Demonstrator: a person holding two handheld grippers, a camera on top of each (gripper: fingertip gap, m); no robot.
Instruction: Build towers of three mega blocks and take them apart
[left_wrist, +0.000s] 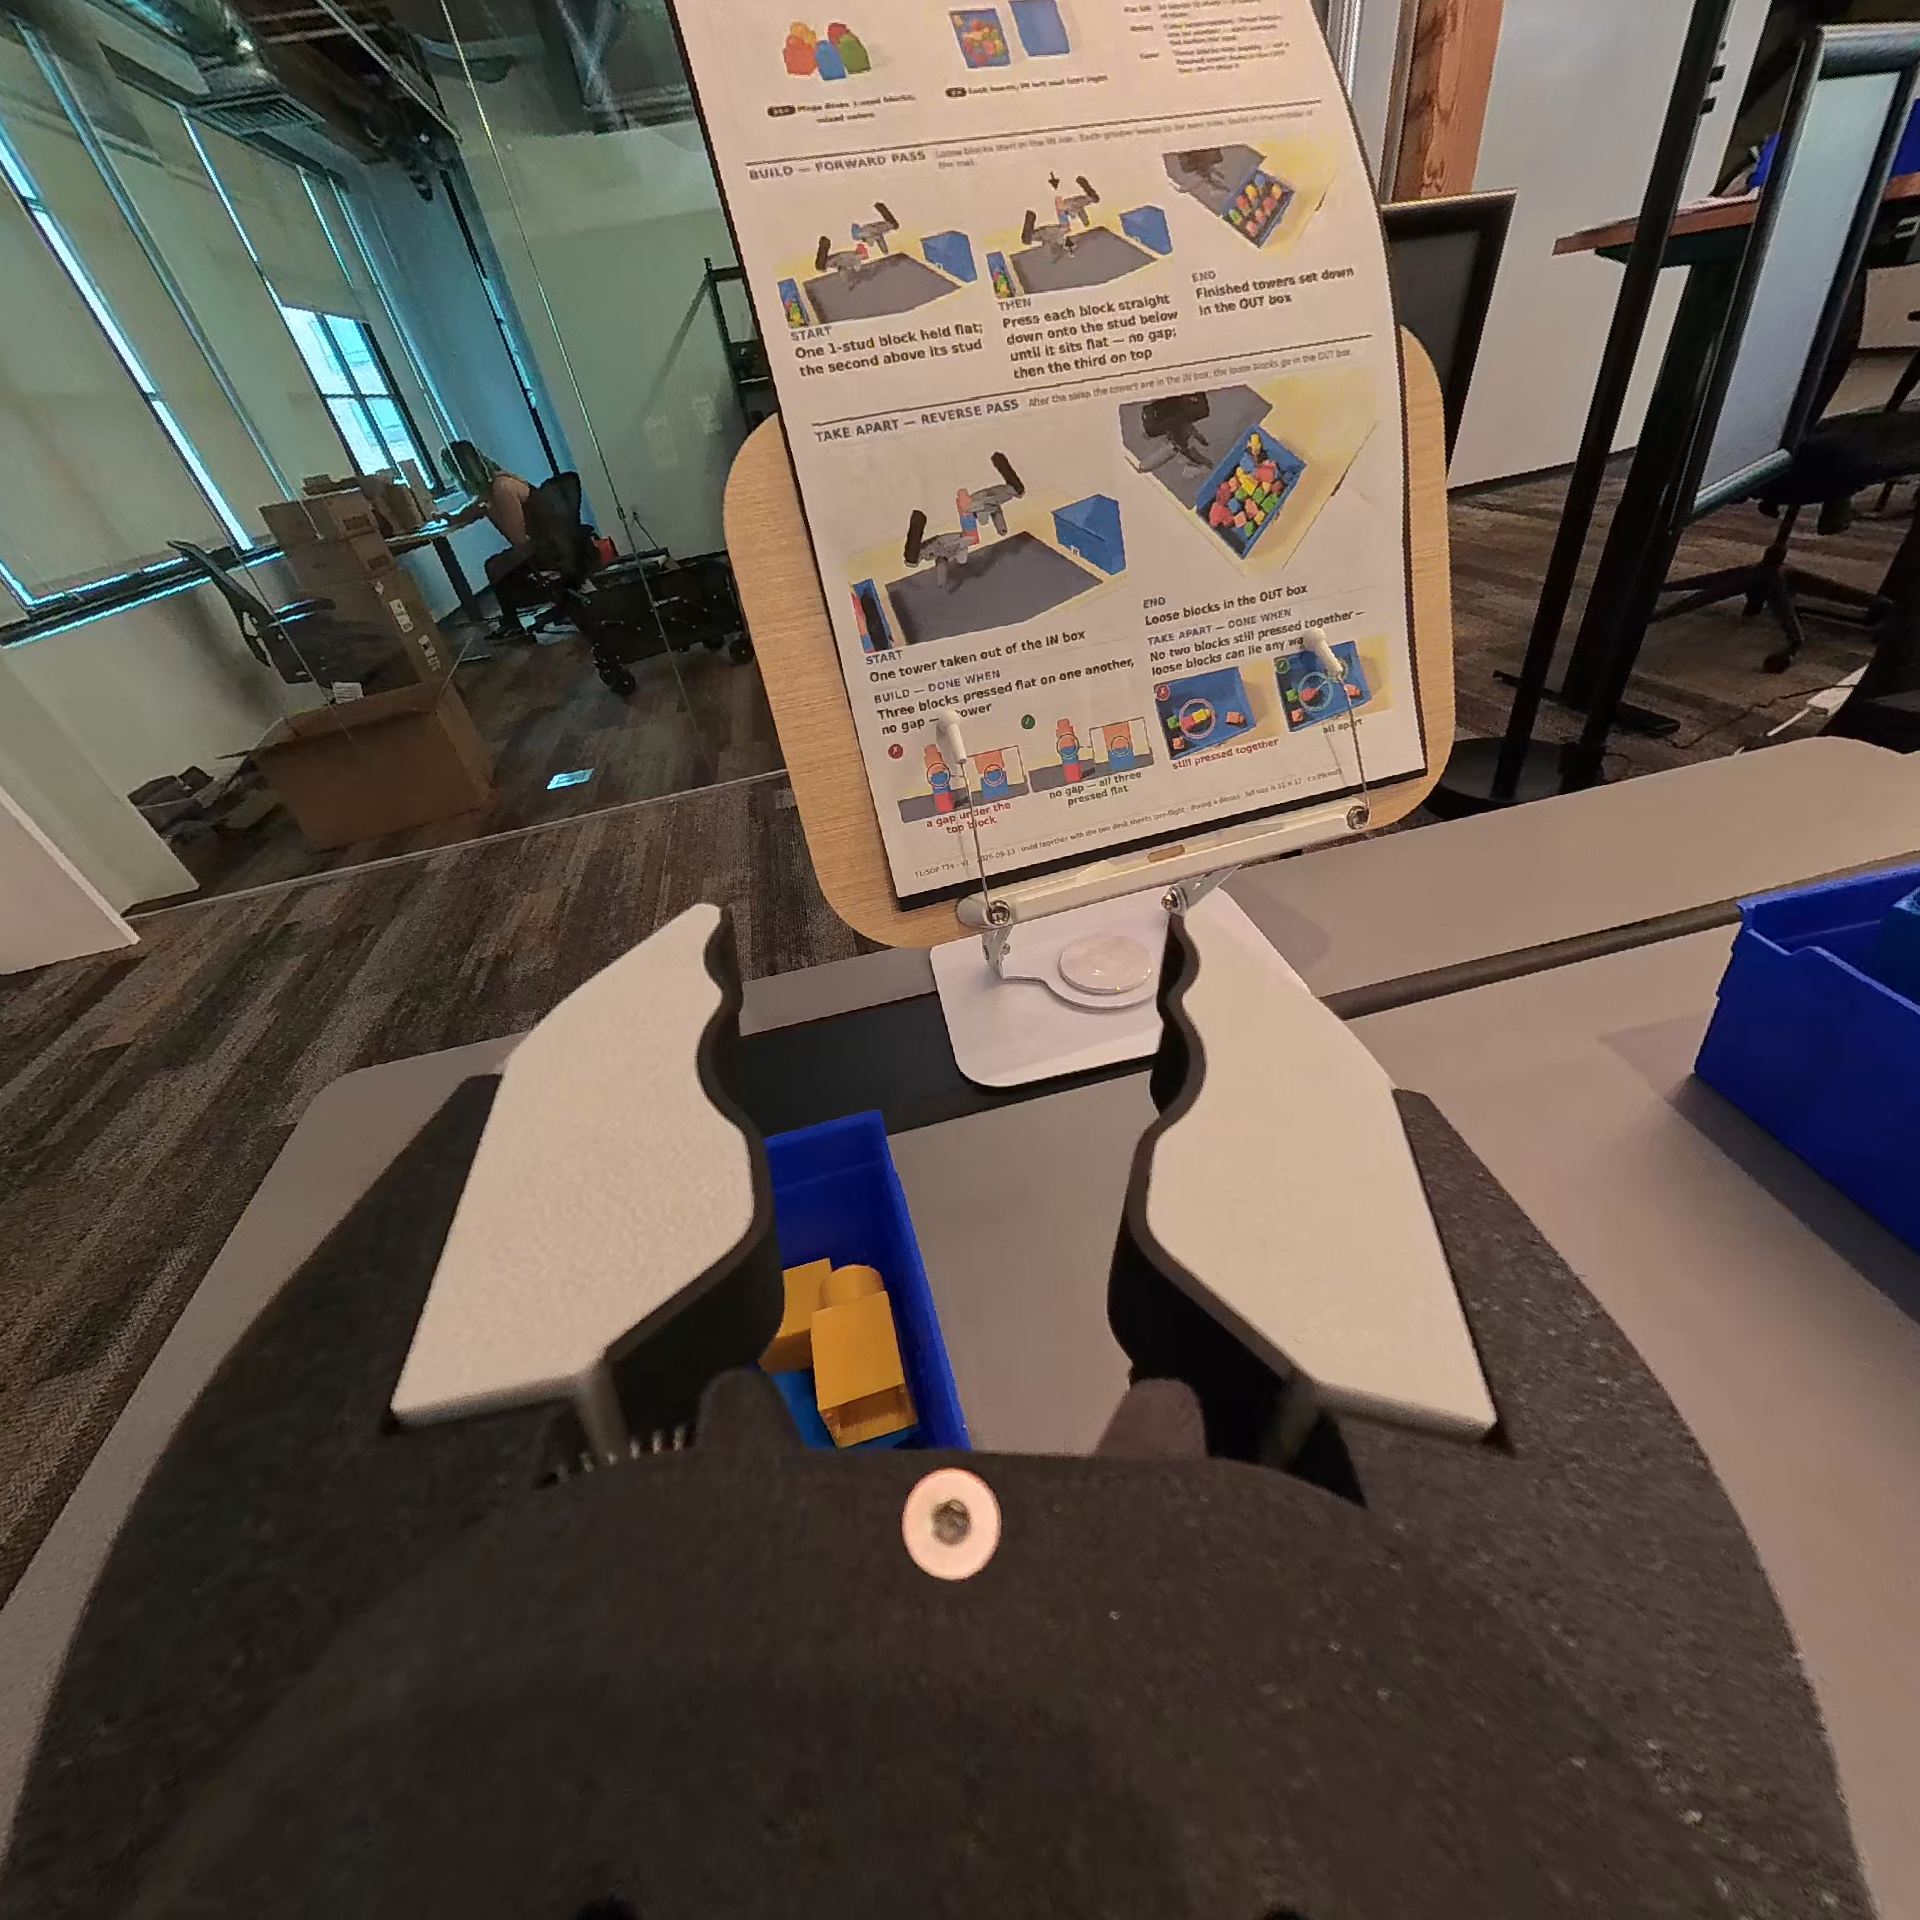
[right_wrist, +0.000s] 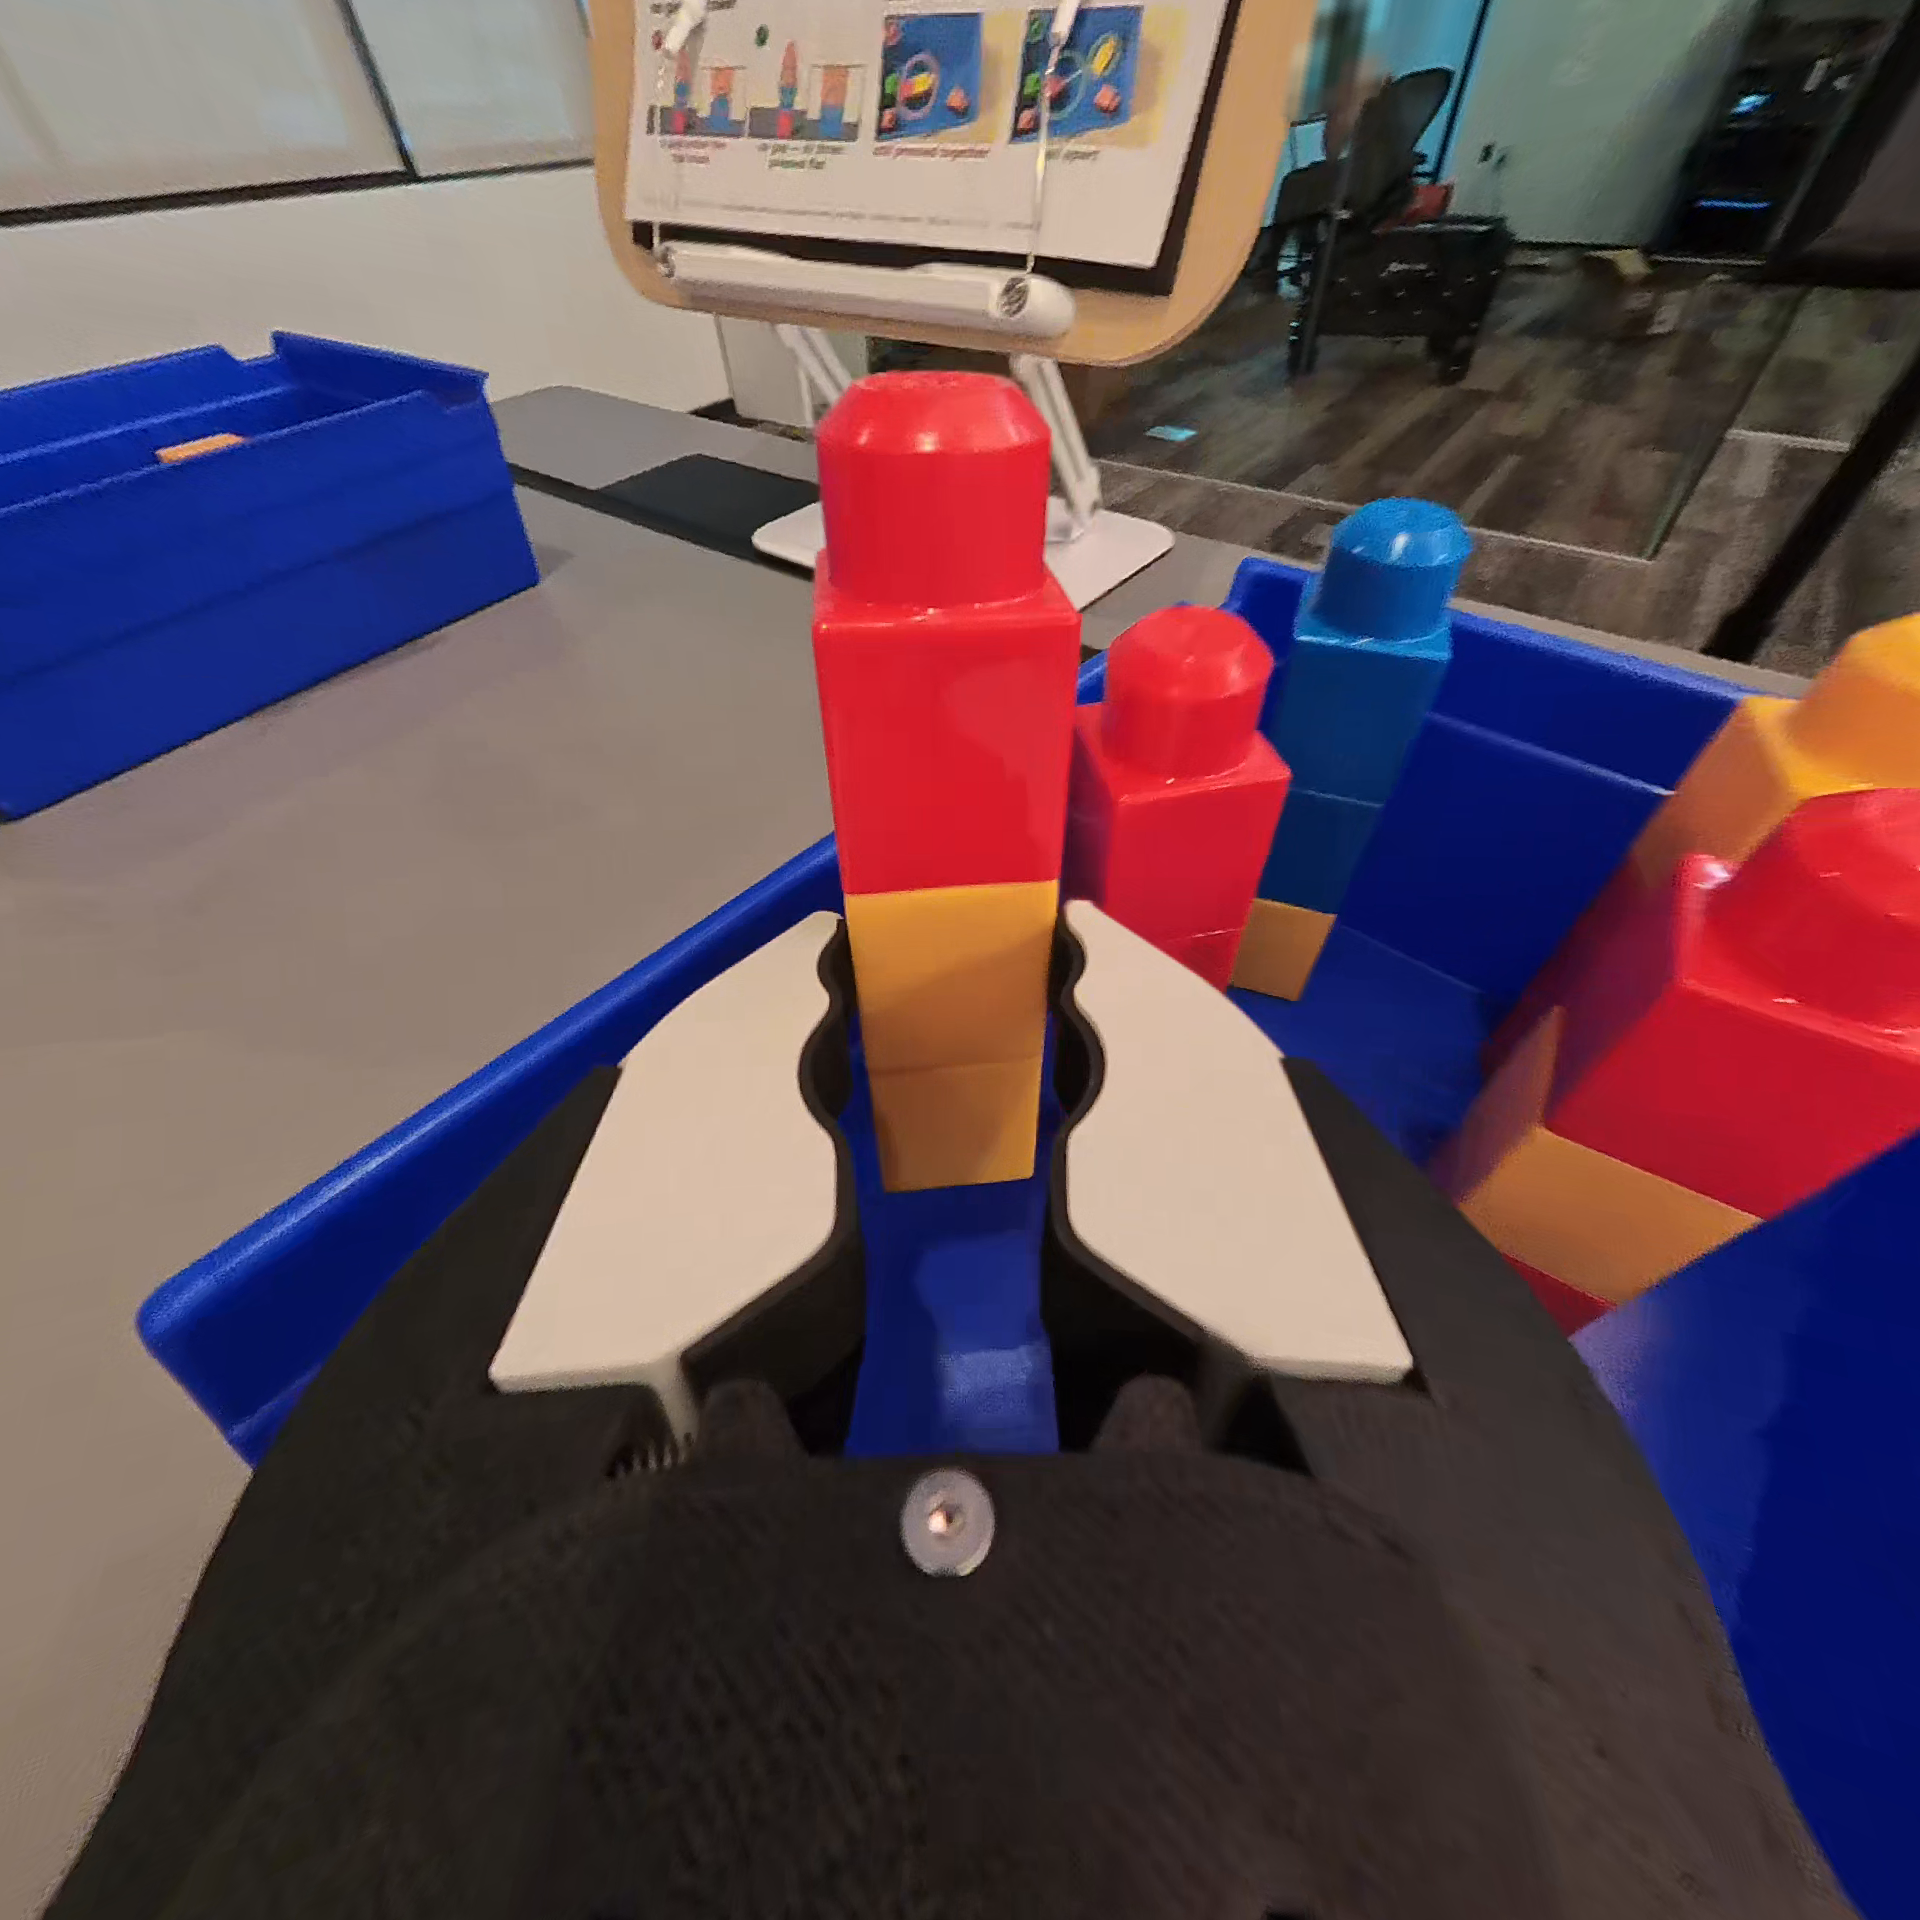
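Note:
My right gripper (right_wrist: 951, 935) is shut on a tower of three mega blocks. The tower has a red block (right_wrist: 940, 727) on top of two yellow blocks (right_wrist: 951, 997). Both pads press on the upper yellow block. The tower stands upright inside a blue bin (right_wrist: 468, 1132). My left gripper (left_wrist: 945, 935) is wide open with nothing between its fingers. It hovers over the other blue bin (left_wrist: 831, 1174), which holds loose yellow blocks (left_wrist: 857, 1340) and a blue block.
More towers stand in the right bin: a red-topped one (right_wrist: 1184, 790), a blue one with a yellow base (right_wrist: 1361, 707), and one close at the right (right_wrist: 1766, 987). The far bin (right_wrist: 239, 540) sits across the grey table. An instruction sheet on a stand (left_wrist: 1091, 468) stands at the back. Tip to tip, the grippers are about 45 cm apart.

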